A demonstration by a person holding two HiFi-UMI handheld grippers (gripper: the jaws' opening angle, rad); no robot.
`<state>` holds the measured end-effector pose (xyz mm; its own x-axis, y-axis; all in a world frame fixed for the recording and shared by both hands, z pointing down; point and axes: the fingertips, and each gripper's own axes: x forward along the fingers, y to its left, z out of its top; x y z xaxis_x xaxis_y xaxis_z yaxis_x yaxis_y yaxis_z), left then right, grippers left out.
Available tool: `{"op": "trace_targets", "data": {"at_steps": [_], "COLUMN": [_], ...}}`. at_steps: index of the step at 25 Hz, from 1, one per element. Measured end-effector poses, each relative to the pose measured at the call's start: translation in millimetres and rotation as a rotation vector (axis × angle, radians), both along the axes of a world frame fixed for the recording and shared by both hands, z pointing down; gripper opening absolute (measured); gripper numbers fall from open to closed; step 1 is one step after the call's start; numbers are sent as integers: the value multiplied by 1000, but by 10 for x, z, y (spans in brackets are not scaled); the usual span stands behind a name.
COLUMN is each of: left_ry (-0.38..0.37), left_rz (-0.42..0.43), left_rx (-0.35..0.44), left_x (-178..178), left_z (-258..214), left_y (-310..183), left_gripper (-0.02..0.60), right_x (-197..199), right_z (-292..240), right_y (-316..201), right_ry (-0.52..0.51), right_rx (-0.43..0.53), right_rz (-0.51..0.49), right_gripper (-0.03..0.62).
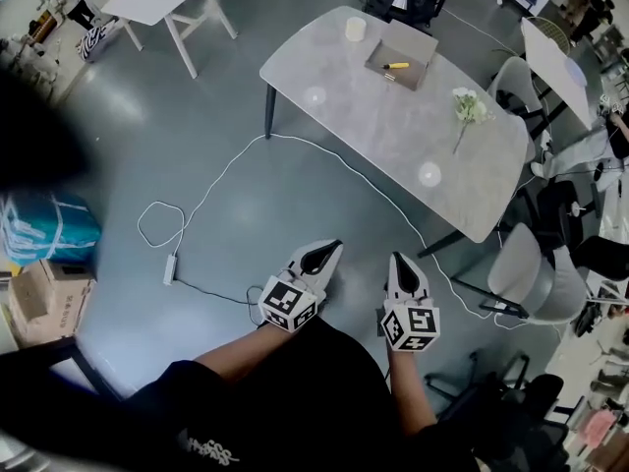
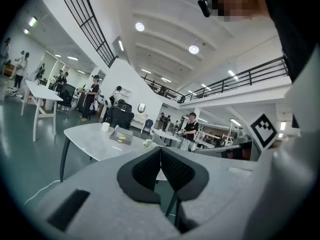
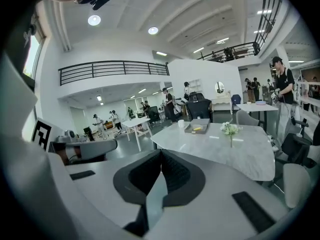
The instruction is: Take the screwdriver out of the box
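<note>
Yellow-handled, the screwdriver (image 1: 396,66) lies in the box (image 1: 415,39) at upper centre, well apart from the left gripper (image 1: 327,252) and right gripper (image 1: 400,262), both pressed together and empty, so the approach seems in hand, needing a reach, then spread jaws.

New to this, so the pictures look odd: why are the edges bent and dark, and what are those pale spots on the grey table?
Both gripper views: wide-angle lenses bend the railings and darken the corners. Head view: the spots on the table are probably glare from ceiling lights.

open-plan office hall: grey table (image 1: 393,126), swivel chairs (image 1: 526,271), mezzanine railing (image 3: 110,70)
</note>
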<state>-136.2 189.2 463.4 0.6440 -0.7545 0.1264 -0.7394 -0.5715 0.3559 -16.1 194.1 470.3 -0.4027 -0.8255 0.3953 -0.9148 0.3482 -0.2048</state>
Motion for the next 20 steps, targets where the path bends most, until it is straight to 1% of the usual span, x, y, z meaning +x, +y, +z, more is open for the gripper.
{"op": "trace_targets", "data": {"at_steps": [2,4,8,10,13,17,20], "left_ry": [-15,-18,28,23,-11,-18,-24], "left_rz": [1,8,12,41,66,36,6], "left_rx": [20,30,-41,-21,23,14,-1], "left_x": [-137,-280,-488,-511,-581,-611,-626], "left_z": [-58,-76,-6,-55,-128,-65,25], "left_y": [-290,-538,-939,-1101,-1374,-1601,-1782], "left_gripper": [17,17,17,17,17,17,17], "right_x": [-133,-258,-326,-305,-289,-230,-200], "right_z": [27,6,-9,39,72,116,156], "right_y": [-250,-506,-930,-1072,-1250,-1400,-1596], "right_ry": [12,31,49,53,58,46,32], "right_rx": [-18,-12,-1,-15,-19,-20,-11], "right_rz": [-15,-14,26,48,75,96,88], "right_gripper": [12,12,12,12,12,12,12]}}
